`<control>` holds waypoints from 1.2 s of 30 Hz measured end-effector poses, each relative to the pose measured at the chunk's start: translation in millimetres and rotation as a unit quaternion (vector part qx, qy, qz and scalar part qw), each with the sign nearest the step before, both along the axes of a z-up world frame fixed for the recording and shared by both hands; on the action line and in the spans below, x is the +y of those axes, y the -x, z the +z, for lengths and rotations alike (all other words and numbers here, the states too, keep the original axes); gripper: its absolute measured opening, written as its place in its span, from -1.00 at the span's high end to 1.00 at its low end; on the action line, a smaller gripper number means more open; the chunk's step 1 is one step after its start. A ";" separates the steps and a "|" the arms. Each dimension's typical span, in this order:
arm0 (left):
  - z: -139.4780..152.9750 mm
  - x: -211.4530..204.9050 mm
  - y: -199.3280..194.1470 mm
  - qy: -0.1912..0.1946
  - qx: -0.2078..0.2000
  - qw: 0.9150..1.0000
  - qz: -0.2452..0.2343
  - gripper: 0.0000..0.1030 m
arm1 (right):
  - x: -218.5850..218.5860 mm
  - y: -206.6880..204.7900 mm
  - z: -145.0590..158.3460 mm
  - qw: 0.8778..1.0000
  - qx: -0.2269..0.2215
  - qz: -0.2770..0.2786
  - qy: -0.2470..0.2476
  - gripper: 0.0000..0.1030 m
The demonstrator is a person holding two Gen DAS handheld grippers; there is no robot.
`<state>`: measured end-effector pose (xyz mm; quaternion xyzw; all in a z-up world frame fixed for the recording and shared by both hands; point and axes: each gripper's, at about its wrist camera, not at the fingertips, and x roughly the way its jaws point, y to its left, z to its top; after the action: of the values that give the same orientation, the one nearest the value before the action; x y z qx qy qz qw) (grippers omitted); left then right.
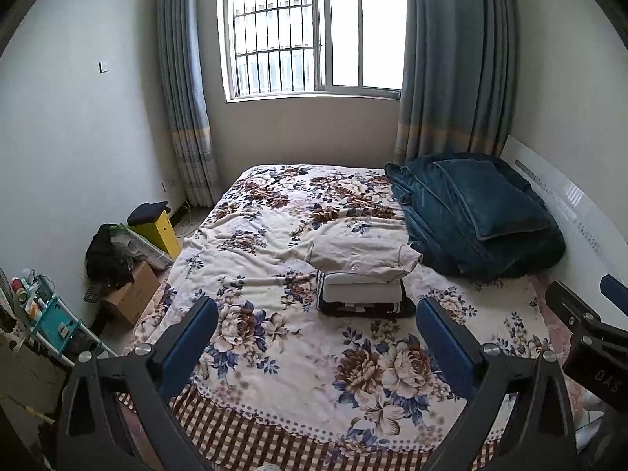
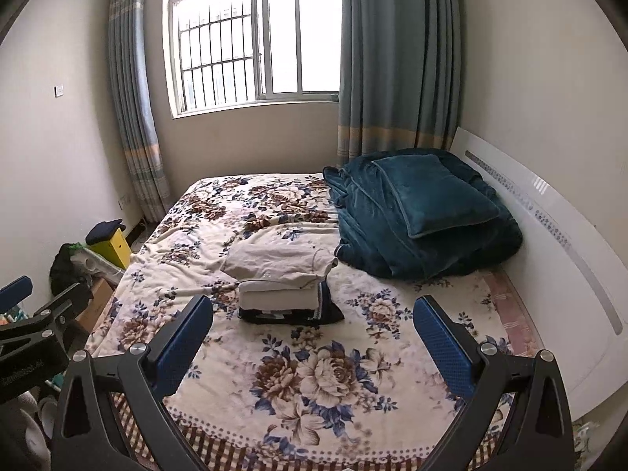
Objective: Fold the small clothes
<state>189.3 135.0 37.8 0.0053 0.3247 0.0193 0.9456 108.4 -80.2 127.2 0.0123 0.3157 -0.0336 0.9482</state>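
Grippers held back from the near edge of the bed, neither one touching cloth. Reading from left to right, we see the left gripper (image 1: pixel 317 327) with its two blue-padded fingers spread wide and nothing between them, then the right gripper (image 2: pixel 313 325) in the same wide, empty state; each shows at the margin of the other's view.

Between and beyond them, on the floral bedspread (image 1: pixel 274 373), stands the stack of folded clothes (image 1: pixel 363 290). We count three layers in it: a dark garment (image 2: pixel 290 316) at the bottom, a white folded piece (image 2: pixel 276 294) on it, and a beige garment (image 2: pixel 280 263) on top, which overhangs the stack to the left and looks less squarely folded than the two beneath. To the right, well apart from the stack, lies one teal blanket (image 1: pixel 471 235) bundle with one teal pillow (image 2: pixel 431 192) on it, against the white headboard (image 2: pixel 549 235).

We judge the work to be between folds, or near its end: no unfolded small garment lies in view on the bed. The next move, as we read it, calls either for squaring the beige top layer on the stack or for fetching another piece from outside the views; either needs both grippers brought forward and down to the cloth.
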 end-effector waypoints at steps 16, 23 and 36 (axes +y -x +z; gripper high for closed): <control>6.9 -7.2 5.9 0.004 -0.002 1.000 0.001 -1.00 | -2.8 4.9 2.8 1.000 -0.006 -0.002 -0.001 -1.00; 10.3 -7.5 6.4 0.004 -0.005 1.000 0.002 -1.00 | -3.3 6.3 2.7 1.000 -0.006 -0.002 0.001 -1.00; 10.7 -8.6 12.2 0.003 -0.001 1.000 0.001 -1.00 | -1.9 9.2 1.4 1.000 -0.007 -0.004 0.004 -1.00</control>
<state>177.2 126.5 48.6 0.0019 0.3236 0.0195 0.9460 99.2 -82.0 128.6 0.0098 0.3092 -0.0385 0.9502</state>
